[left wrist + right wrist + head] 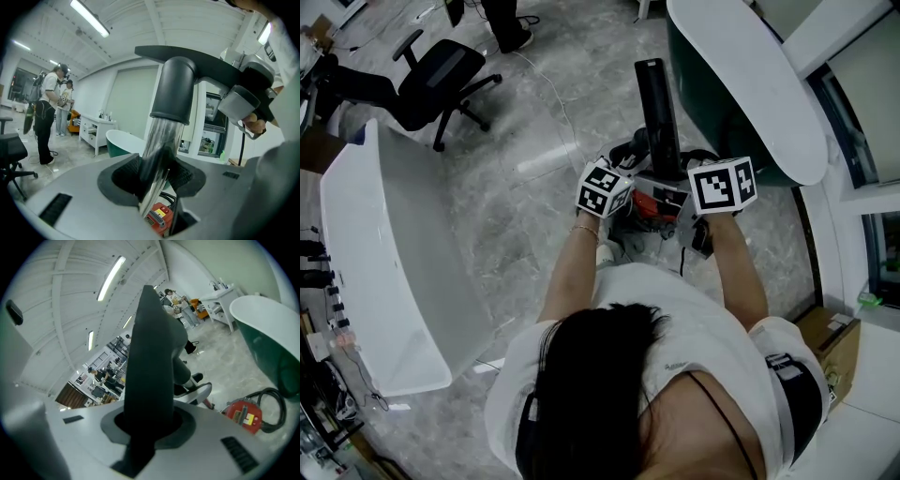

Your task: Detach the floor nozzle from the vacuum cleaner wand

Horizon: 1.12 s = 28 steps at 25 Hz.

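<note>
The person holds the vacuum up in front of them. Its black floor nozzle (658, 103) points away from them, above the red vacuum body (656, 202). In the left gripper view the shiny metal wand (161, 140) runs up into the nozzle's black neck (173, 89). My left gripper (154, 180) is shut on that wand; in the head view my left gripper (605, 187) is left of the red body. My right gripper (147, 423) is shut on the flat black nozzle (150, 366); in the head view my right gripper (722, 185) is right of the body.
A green bathtub with a white rim (741, 84) stands close ahead on the right. A long white tub (384, 272) lies on the left, a black office chair (441, 80) beyond it. A cardboard box (830, 333) sits at the right. People (47, 112) stand far off.
</note>
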Each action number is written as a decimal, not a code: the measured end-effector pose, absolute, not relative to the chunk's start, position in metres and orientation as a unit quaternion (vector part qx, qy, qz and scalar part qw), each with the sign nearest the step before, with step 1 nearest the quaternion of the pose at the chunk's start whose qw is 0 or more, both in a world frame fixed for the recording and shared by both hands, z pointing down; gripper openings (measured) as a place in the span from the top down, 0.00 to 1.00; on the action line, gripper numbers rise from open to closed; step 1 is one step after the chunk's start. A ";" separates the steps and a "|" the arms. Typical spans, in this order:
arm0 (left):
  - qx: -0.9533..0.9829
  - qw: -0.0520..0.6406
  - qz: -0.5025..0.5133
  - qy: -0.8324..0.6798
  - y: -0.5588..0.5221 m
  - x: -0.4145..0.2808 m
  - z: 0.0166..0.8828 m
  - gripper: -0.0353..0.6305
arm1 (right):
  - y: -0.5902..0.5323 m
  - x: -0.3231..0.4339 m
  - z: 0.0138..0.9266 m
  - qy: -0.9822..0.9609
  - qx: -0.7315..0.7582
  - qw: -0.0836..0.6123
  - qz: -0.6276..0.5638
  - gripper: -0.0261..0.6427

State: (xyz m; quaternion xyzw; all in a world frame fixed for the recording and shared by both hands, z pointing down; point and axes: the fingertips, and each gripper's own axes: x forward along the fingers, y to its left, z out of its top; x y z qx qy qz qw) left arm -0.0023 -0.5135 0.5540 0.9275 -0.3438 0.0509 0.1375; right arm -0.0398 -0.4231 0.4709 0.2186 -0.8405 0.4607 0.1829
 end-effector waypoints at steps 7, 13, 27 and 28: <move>0.930 0.131 0.050 -0.339 -0.517 -0.003 0.554 0.70 | -0.427 -0.043 0.459 -0.819 0.168 0.087 0.541 0.85; 0.933 0.130 0.051 -0.330 -0.522 0.004 0.554 0.70 | -0.434 -0.038 0.458 -0.814 0.195 0.125 0.533 0.85; 0.926 0.144 0.026 -0.349 -0.528 0.000 0.552 0.70 | -0.444 -0.032 0.452 -0.812 0.181 0.085 0.548 0.85; 0.925 0.145 0.025 -0.350 -0.529 -0.002 0.552 0.70 | -0.445 -0.033 0.451 -0.809 0.178 0.069 0.556 0.84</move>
